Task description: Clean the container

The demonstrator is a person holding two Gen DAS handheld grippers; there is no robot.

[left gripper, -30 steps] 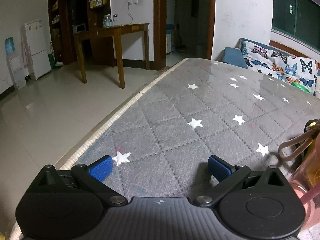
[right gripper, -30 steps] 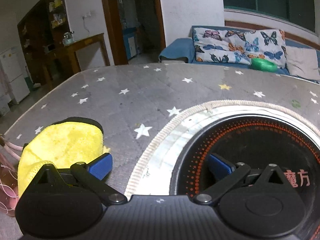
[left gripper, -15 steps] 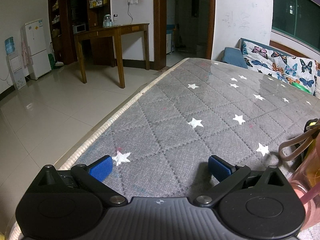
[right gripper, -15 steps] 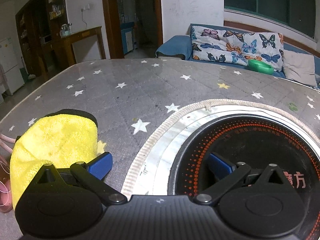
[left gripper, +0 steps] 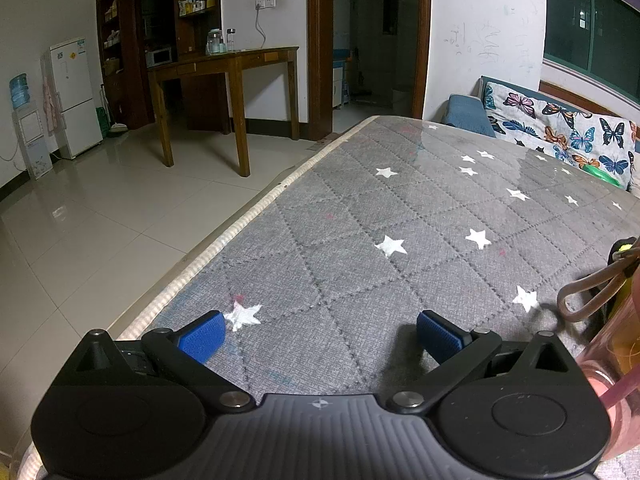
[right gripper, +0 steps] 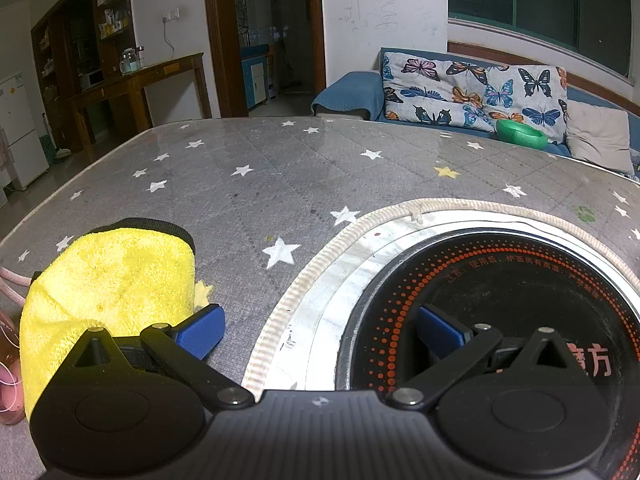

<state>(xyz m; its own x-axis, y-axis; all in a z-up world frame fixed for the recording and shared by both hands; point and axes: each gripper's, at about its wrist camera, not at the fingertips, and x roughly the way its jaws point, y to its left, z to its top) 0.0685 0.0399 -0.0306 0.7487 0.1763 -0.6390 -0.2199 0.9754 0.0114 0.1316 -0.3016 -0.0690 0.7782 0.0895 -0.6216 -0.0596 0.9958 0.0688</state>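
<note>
left gripper [left gripper: 320, 334]: jaws wide apart, nothing btwn the blue pads; hovers low over the tabletop's near-left part, close to the left edge w/ its cream piping.
right gripper [right gripper: 320, 332]: jaws also spread wide, holding nothing; left pad sits by the yellow cloth, right pad over the black round stove plate.
tabletop [left gripper: 360, 216]: gray quilted cover w/ white stars, under a clear shiny sheet; one yellow star twd the far right edge in the right view.
bottle [left gripper: 616, 344]: pink see-through container, only partly in frame at the right edge of the left view, just beside the left gripper's right pad. In the right view it shows as a pink sliver [right gripper: 10, 376] at the near-left edge of the tabletop. Can't tell if lid is on.
strap [left gripper: 588, 292]: beige loop on the bottle, curving down twd the cover.
cloth [right gripper: 108, 280]: yellow fluffy cloth w/ dark trim, bunched on the tabletop, right next to the bottle, touching or nearly touching the right gripper's left pad.
stove plate [right gripper: 520, 280]: black disc w/ red dot ring and red script, set in a round cutout w/ silver rim, near-right part of the tabletop.
bkgd: wooden side table [left gripper: 224, 68], white fridge [left gripper: 74, 96], butterfly cushion [right gripper: 472, 88], green ring [right gripper: 520, 134] past the far edge.
</note>
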